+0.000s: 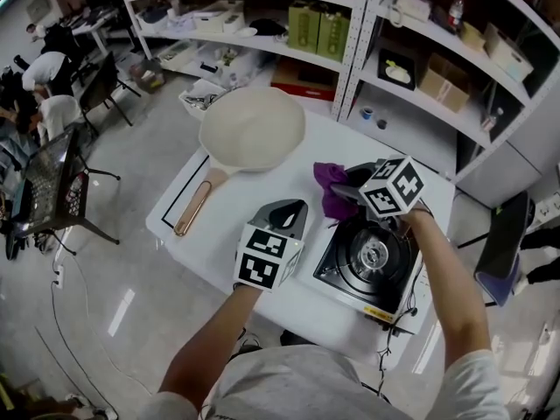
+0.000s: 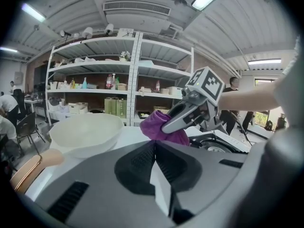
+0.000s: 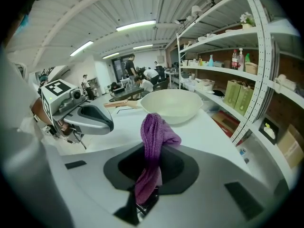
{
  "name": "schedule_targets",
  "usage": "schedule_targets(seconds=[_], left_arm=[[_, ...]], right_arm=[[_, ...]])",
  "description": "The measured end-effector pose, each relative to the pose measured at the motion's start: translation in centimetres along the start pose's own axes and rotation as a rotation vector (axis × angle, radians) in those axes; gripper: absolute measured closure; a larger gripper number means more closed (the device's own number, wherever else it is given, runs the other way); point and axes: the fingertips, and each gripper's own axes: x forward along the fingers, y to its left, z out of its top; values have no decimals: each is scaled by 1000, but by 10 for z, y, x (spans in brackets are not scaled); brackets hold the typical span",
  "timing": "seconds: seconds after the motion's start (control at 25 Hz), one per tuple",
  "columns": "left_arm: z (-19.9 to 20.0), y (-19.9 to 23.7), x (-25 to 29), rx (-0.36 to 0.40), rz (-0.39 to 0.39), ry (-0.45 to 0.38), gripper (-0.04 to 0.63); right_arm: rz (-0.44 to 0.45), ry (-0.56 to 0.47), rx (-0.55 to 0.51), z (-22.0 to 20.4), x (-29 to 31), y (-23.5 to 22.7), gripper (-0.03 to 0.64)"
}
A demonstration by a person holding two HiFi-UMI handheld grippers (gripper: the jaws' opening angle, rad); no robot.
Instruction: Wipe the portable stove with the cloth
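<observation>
Obs.: the right gripper is clamping the crumpled purple cloth, jaws pressed in on its lower end, the rest standing up loose beyond the tips. The left gripper is holding nothing, with its jaws meeting flush. It is hovering over the white table, just left of the black square portable gas stove.

Cloth position: it is hanging at the stove's far left corner, off the burner top. I cannot tell whether it is touching.

Progress (judgement): the cloth is in hand and no stroke is showing on the stove, so the wiping itself appears to be left.

Surroundings: a cream frying pan with a wooden handle is lying beyond the cloth. White metal shelving is standing behind the table, and people are working at desks across the glossy grey floor.
</observation>
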Motion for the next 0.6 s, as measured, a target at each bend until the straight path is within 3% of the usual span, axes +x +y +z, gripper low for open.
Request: schedule_targets(seconds=[0.4,0.6], left_arm=[[-4,-4,17,2,18,23,592],[-4,-4,21,5,28,30,592]], right_arm=[[-84,-70,91,-3,-3,-45,554],[-66,-109,129,2,-5,-44,554]])
